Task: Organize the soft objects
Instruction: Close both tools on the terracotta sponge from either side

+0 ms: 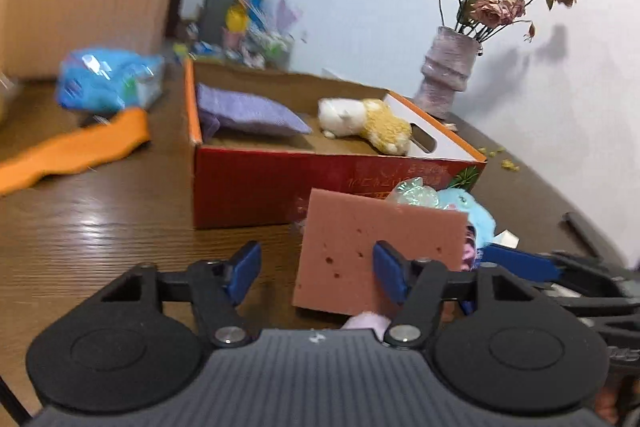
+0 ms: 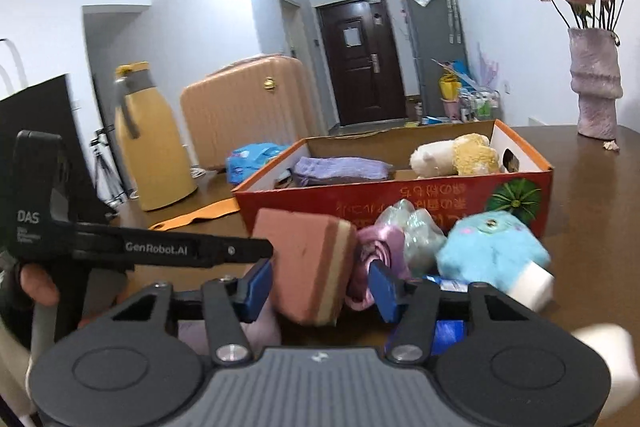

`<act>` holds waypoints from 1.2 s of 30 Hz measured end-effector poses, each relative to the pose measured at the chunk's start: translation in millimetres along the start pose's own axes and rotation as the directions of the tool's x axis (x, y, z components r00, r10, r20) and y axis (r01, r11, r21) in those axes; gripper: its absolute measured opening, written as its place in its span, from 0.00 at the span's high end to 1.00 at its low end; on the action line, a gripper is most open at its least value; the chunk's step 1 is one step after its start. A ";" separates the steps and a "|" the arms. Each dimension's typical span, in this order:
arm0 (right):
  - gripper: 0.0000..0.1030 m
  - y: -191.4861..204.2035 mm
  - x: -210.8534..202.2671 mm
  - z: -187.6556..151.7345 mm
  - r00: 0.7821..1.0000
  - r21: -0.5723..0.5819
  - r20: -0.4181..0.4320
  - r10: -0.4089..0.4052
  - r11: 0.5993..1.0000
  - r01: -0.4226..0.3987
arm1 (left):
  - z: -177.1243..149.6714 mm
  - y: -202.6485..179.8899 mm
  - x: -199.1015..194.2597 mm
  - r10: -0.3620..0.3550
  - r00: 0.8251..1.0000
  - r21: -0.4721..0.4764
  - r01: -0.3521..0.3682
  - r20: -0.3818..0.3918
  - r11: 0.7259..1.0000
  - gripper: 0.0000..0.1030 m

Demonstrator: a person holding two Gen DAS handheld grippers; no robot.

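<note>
Blue-padded fingers fill the foreground of both wrist views, and between them stands the pink sponge [image 1: 372,251], a flat slab with a cream layer on one edge, tilted on the wooden table [image 1: 120,227] just in front of the red cardboard box [image 1: 256,187].

The step in hand looks like picking up this sponge to put it in the box, where a purple cloth [image 1: 248,113] and a white-and-yellow plush toy [image 1: 366,123] already lie.

The left gripper [image 1: 316,273] stands about half open. Its right pad [image 1: 390,277] overlaps the sponge's face, but its left pad is clear of the slab, so nothing is clamped.

The right gripper [image 2: 318,287] is also about half open and straddles the sponge's edge. Whether either pad touches it cannot be told, and no squeeze shows in the foam.

More soft things wait beside the sponge along the box's front wall:
- a pink satin piece [image 2: 378,247]
- a shiny crinkled item [image 2: 416,227]
- a fluffy blue plush [image 2: 492,247]

Next, one gripper probably needs to close on the sponge across its thin side, then lift it over the box's front wall. Foam compresses, so the grip should sit well in from the edge.
</note>
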State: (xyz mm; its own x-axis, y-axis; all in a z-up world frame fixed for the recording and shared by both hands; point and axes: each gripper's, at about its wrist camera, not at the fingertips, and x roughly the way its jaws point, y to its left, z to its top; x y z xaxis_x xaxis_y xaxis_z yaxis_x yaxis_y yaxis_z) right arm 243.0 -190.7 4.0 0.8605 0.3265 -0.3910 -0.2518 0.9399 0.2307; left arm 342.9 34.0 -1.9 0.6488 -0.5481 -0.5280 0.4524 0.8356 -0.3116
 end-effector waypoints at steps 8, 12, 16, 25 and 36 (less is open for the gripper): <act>0.69 -2.1 10.7 14.1 0.999 0.029 0.053 -0.010 1.000 0.008 | 10.7 -17.8 -36.7 -0.074 0.992 -0.013 0.075 0.099 0.997 0.69; 0.69 -15.1 -31.6 25.3 0.996 0.080 0.046 0.081 0.993 -0.084 | -1.2 -60.3 -80.4 -0.055 0.990 -0.038 0.060 0.126 0.997 0.71; 0.71 -34.2 -70.2 7.6 0.986 0.140 -0.082 0.143 0.981 -0.131 | -45.7 -94.4 -100.9 -0.065 0.996 -0.096 0.071 0.064 0.993 0.71; 0.67 -40.9 -99.5 -51.4 0.980 0.176 -0.174 0.095 0.982 -0.064 | -110.4 -115.7 -95.1 0.020 0.993 -0.156 -0.038 -0.120 0.987 0.55; 0.73 -58.2 -92.0 -60.7 0.974 0.240 -0.159 0.160 0.963 -0.119 | -104.6 -111.0 -81.0 -0.018 0.994 -0.203 -0.004 -0.107 0.979 0.59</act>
State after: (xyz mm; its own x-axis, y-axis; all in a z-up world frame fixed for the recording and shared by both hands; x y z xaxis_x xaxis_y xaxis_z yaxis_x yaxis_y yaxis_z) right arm 151.6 -269.4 -27.5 0.7279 0.4844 -0.4854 -0.2389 0.8426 0.4826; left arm 176.1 -10.5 -7.2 0.5711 -0.5562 -0.6038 0.3162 0.8278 -0.4635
